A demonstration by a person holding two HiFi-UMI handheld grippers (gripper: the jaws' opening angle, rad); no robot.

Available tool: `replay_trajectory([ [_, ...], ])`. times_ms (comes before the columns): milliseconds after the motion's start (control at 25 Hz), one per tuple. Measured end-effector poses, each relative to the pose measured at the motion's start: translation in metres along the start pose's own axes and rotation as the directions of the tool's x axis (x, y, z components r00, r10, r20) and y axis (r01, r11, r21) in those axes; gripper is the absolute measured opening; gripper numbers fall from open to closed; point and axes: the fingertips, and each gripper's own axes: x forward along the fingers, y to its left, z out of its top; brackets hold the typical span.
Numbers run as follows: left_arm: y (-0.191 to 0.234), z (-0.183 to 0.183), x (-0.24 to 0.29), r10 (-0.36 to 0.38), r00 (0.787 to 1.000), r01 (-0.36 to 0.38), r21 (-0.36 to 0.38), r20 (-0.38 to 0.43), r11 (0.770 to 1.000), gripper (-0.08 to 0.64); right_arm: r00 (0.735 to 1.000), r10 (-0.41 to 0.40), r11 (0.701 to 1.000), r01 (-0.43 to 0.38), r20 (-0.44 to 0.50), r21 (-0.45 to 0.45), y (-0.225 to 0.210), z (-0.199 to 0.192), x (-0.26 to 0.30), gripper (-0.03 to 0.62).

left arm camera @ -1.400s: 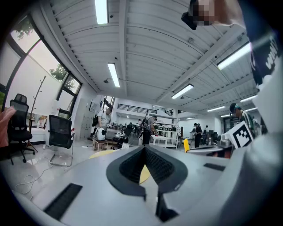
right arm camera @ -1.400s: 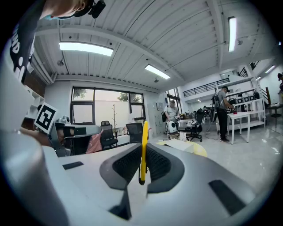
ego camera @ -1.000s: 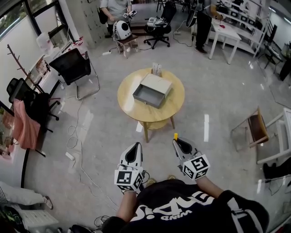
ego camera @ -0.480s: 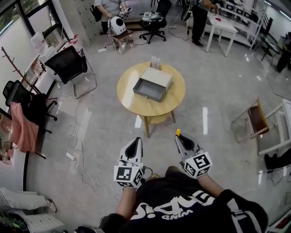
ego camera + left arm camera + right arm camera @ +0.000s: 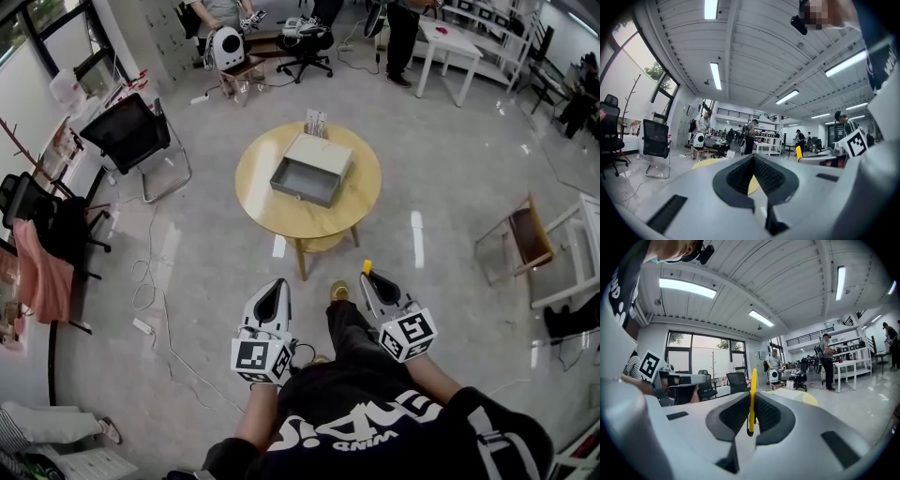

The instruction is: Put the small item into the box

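Yellow and thin, the small item (image 5: 752, 390) stands on edge between the jaws of the right gripper (image 5: 367, 278), which pinch its flat sides. In the head view we see its tip poking out past the jaw tips. The left gripper (image 5: 276, 286) has its jaws pressed together, and we find nothing between them. We hold both grippers side by side over the floor, near our body and well apart from the round wooden table (image 5: 258, 202). The grey box (image 5: 305, 178) lies on that table with its open top up, from about the middle toward the far edge, so the small item is nowhere near it. A small card stand (image 5: 317, 122) stands upright at the table's far edge, just beside the box's far end. Between the two grippers we see our own shoe (image 5: 339, 292) on the floor.
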Motion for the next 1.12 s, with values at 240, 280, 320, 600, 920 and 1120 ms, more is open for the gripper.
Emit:
replay_trajectory([
  [240,0.019,-0.004,0.029,-0.005,1.0,0.005,0.007,-0.001,1.0,0.009,1.0,0.001,1.0,-0.001,0.007,-0.001,-0.016,-0.003,0.033,0.026],
  [280,0.023,-0.005,0.033,-0.006,1.0,0.006,0.007,-0.003,1.0,0.009,1.0,0.002,1.0,-0.002,0.008,0.0,-0.018,-0.003,0.04,0.026],
  [320,0.027,-0.006,0.039,-0.008,1.0,0.008,0.007,-0.004,1.0,0.009,1.0,0.002,1.0,-0.002,0.009,-0.001,-0.021,-0.003,0.046,0.026],
  [600,0.06,-0.004,0.084,0.011,1.0,-0.011,0.006,0.0,1.0,0.009,1.0,0.009,1.0,-0.009,0.002,-0.003,-0.048,-0.002,0.099,0.026],
  [920,0.096,0.012,0.145,0.013,1.0,-0.013,-0.004,-0.019,1.0,0.009,1.0,0.028,1.0,-0.028,-0.009,0.005,-0.08,0.02,0.164,0.026],
  [1120,0.117,0.026,0.186,0.033,0.999,-0.033,-0.003,-0.013,0.999,0.009,0.999,0.049,0.999,-0.049,-0.013,0.0,-0.105,0.036,0.202,0.026],
])
